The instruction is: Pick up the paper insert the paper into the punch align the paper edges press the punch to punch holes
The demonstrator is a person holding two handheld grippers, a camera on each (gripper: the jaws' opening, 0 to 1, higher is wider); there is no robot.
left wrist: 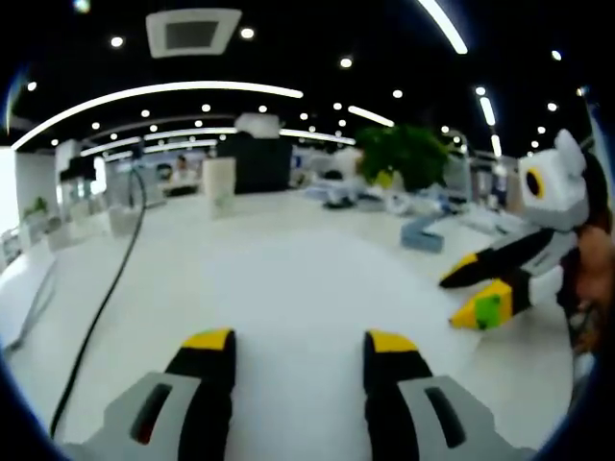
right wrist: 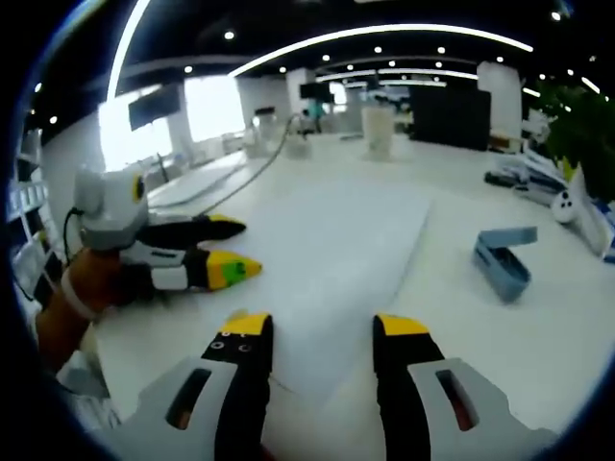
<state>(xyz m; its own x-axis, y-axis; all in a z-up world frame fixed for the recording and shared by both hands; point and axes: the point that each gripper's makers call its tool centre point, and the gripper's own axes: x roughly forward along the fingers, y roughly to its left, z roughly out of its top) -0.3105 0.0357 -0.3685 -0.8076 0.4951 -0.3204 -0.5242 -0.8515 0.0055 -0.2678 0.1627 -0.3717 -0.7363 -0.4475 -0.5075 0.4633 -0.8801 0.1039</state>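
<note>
Zero steps done: paper flat, punch waiting

None of the four jobs is ticked off as we read it, and we're right at the start line. In the right gripper view our right tool (right wrist: pixel 320 331) hangs over the near edge of the paper (right wrist: pixel 327 250), jaws spread wide with nothing between them. That big white sheet lies flat on the white bench (right wrist: pixel 538 336), untouched as far as we can see. Off to its right, well apart from the sheet, sits the blue-grey punch (right wrist: pixel 502 259), nothing in its slot.

Over in the left gripper view our left tool (left wrist: pixel 300 344) hovers above the pale surface, jaws also parted and holding nothing; the sheet is hard to tell from the benchtop there. The same tool comes in from the left of the right gripper view, gripped in a hand (right wrist: pixel 82 283) beside the paper's left edge.

So everything remains: lift the sheet, feed it into the punch, square the edges, press. We judge the pick-up tricky, because a flat sheet offers little to pinch.
</note>
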